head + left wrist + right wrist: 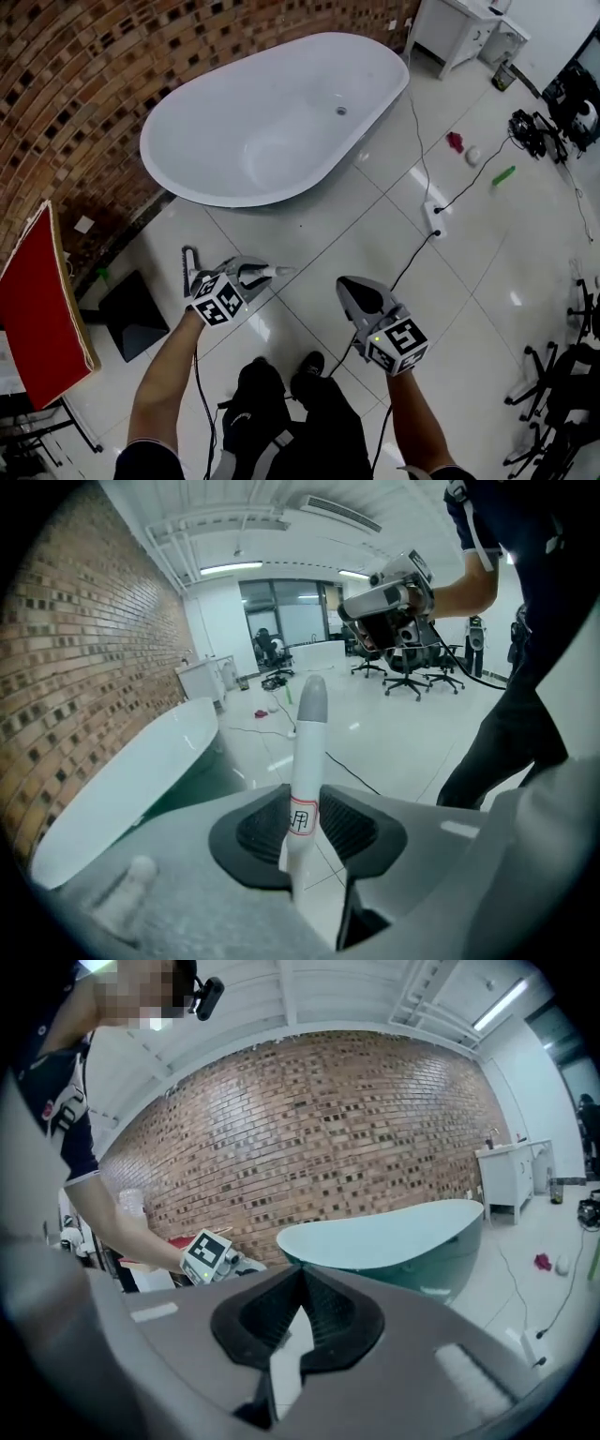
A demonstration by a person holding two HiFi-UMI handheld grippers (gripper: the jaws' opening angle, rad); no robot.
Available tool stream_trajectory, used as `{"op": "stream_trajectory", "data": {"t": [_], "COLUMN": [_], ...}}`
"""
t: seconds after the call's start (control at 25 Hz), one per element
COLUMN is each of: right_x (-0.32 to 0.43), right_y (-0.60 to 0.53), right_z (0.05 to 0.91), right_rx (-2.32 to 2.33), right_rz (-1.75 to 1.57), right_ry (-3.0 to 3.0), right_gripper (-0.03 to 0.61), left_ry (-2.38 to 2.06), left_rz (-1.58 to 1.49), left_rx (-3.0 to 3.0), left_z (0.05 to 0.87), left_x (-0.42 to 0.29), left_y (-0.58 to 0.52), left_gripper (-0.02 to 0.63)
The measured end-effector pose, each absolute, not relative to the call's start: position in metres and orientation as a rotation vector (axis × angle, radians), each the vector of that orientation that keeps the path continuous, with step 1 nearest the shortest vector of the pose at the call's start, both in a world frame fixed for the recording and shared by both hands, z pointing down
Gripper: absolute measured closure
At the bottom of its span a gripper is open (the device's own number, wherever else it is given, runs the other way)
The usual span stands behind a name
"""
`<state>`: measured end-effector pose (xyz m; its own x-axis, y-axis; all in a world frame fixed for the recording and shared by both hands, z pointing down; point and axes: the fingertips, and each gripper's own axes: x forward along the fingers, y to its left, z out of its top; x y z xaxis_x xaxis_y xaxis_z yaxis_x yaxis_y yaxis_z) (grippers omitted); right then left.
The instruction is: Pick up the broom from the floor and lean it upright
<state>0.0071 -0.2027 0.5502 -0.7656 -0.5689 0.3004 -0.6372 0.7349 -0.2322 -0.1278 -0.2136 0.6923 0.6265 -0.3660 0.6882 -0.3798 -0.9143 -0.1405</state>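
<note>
The broom (307, 742) shows as a smooth, round white pole with a grey rounded tip and a small red-edged label. The left gripper (305, 829) is clamped on it: black ribbed pads (264, 830) press either side at the label, and the tip sticks out beyond them. It is held clear of the glossy white-tiled floor (375, 216), near the long edge of the smooth oval tub (272, 122) by the rough brick wall (84, 84). The grey plastic right gripper (345, 281) has its jaws closed together on nothing, beside the broom's tip and apart from it.
</note>
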Motion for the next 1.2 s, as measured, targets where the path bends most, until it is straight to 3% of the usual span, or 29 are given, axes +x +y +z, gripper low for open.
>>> {"op": "stream_trajectory", "data": {"t": [0.4, 0.68, 0.92, 1.2], "right_x": [-0.119, -0.217, -0.261, -0.281], "right_y": [-0.249, -0.279, -0.304, -0.341], "right_z": [0.469, 0.431, 0.403, 0.412], "right_rx": [0.735, 0.606, 0.57, 0.393], "right_rz": [0.381, 0.31, 0.266, 0.32], "right_ry": [-2.769, -2.814, -2.861, -2.875], "right_gripper": [0.574, 0.574, 0.574, 0.573], "left_ry": [-1.122, -1.433, -1.593, -1.699], "left_rz": [0.941, 0.801, 0.694, 0.557], "left_rx": [2.7, 2.504, 2.374, 2.203], "left_z": [0.584, 0.553, 0.529, 0.523], "left_x": [-0.267, -0.374, -0.42, -0.419], "left_y": [-0.261, -0.274, -0.29, -0.316], "left_gripper": [0.523, 0.522, 0.52, 0.52]}}
